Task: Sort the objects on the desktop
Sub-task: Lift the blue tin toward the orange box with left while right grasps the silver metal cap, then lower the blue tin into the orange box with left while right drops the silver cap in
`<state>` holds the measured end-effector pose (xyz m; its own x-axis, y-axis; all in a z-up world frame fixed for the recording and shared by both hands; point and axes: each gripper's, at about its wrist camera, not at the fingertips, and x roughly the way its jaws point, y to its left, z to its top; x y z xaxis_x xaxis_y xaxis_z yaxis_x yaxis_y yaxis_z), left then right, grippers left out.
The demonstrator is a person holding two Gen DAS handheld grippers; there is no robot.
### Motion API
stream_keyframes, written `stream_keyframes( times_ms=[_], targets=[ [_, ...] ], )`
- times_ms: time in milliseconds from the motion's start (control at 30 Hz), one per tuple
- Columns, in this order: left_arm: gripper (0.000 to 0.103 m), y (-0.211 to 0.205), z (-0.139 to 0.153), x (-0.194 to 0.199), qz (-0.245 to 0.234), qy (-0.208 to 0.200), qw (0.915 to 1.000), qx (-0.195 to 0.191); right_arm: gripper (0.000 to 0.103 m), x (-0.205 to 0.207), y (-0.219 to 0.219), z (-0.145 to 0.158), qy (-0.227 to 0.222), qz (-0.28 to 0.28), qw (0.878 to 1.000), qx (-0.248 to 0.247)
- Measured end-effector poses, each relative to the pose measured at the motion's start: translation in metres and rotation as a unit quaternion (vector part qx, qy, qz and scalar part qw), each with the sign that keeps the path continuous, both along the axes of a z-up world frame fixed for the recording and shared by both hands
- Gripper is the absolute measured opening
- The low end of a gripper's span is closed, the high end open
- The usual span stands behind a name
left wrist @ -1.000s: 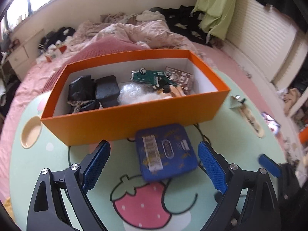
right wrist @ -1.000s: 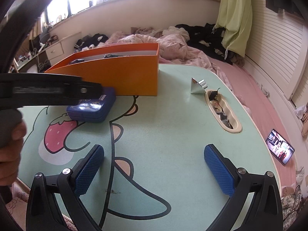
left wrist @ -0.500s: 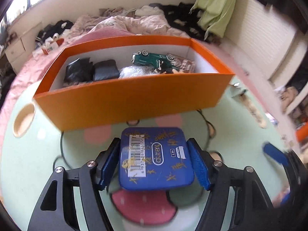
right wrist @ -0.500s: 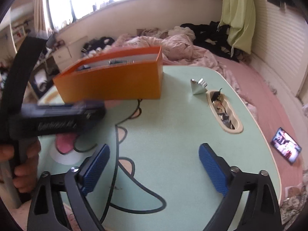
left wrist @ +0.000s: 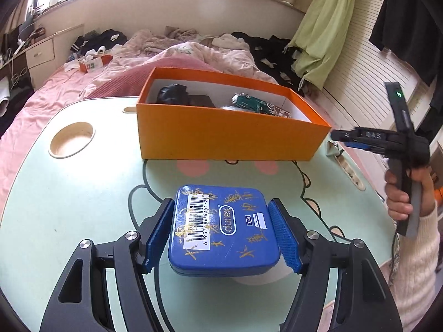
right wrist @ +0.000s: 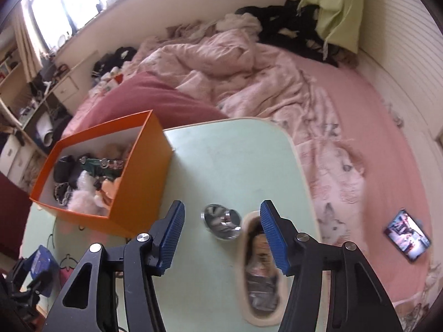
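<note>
Left gripper clamped on the blue Durex tin, blue ribbed pads pressed against its two side edges, barcode label facing up. Tin lifted clear of the mint-green cartoon table, with a shadow under it, just in front of the orange box on the near side. Seen from the right wrist view, same tin at the lower left, below the box's near corner.

Right gripper half-wide and closing, nothing pressed between its pads. Between the fingers, lying on the table right of the orange box: a small shiny metal funnel, on its side, untouched. Just right of the funnel, a cream oval recess in the tabletop, holding blurred small clutter.

Inside the orange box: black pouches at the left end, a green toy car toward the right end, white fluffy stuff and a peach-coloured soft item.

Left of the box, a round cup recess in the table. Right of the box, a person's hand in a cream sleeve gripping the right gripper's handle. Behind the box, a pink bed with rumpled covers; a lit phone lying on it.
</note>
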<state>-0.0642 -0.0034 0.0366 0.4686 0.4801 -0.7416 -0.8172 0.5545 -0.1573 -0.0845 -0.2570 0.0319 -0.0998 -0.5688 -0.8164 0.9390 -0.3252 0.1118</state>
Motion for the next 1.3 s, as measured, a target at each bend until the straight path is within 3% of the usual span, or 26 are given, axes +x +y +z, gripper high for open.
stream_keyframes(
  times_ms=[67, 133, 400, 633, 767, 833, 900, 967, 1000, 1033, 1200, 1300],
  targets=[
    [0.069, 0.000, -0.001, 0.001, -0.007, 0.002, 1.0000, -0.002, 0.054, 0.005, -0.010, -0.007, 0.028, -0.010, 0.999, 0.014],
    [0.069, -0.001, -0.002, 0.003, -0.012, 0.005, 0.9999, -0.002, 0.030, 0.007, -0.016, -0.018, 0.029, -0.010, 0.999, 0.036],
    [0.069, -0.003, 0.004, -0.004, -0.019, 0.000, 0.9998, 0.002, 0.029, 0.012, -0.001, -0.026, 0.010, -0.004, 1.000, 0.029],
    [0.069, 0.007, 0.051, -0.009, -0.015, -0.015, 0.9981, 0.058, 0.029, 0.054, 0.023, 0.046, 0.044, 0.021, 0.995, -0.088],
    [0.069, 0.033, 0.082, 0.004, -0.008, -0.019, 0.9965, 0.081, 0.029, 0.093, 0.002, 0.079, 0.066, 0.059, 0.987, -0.130],
    [0.069, 0.055, 0.090, 0.017, -0.004, -0.013, 0.9968, 0.079, 0.029, 0.107, -0.017, 0.082, 0.073, 0.070, 0.986, -0.132],
    [0.071, 0.080, 0.088, 0.029, 0.001, -0.005, 0.9976, 0.070, 0.030, 0.116, -0.036, 0.077, 0.073, 0.081, 0.986, -0.123],
    [0.081, 0.102, 0.074, 0.040, 0.016, 0.022, 0.9977, 0.063, 0.036, 0.124, -0.060, 0.059, 0.082, 0.093, 0.988, -0.095],
    [0.081, 0.107, 0.069, 0.042, 0.022, 0.032, 0.9972, 0.064, 0.054, 0.124, -0.068, 0.049, 0.083, 0.095, 0.989, -0.079],
    [0.081, 0.114, 0.061, 0.043, 0.033, 0.047, 0.9960, 0.068, 0.060, 0.125, -0.073, 0.039, 0.084, 0.095, 0.990, -0.069],
    [0.081, 0.127, 0.032, 0.044, 0.048, 0.112, 0.9892, 0.081, 0.060, 0.127, -0.077, 0.002, 0.075, 0.109, 0.991, -0.022],
    [0.083, 0.129, 0.012, 0.045, 0.032, 0.123, 0.9908, 0.045, 0.058, 0.122, -0.078, -0.011, 0.080, 0.104, 0.991, 0.000]
  ],
)
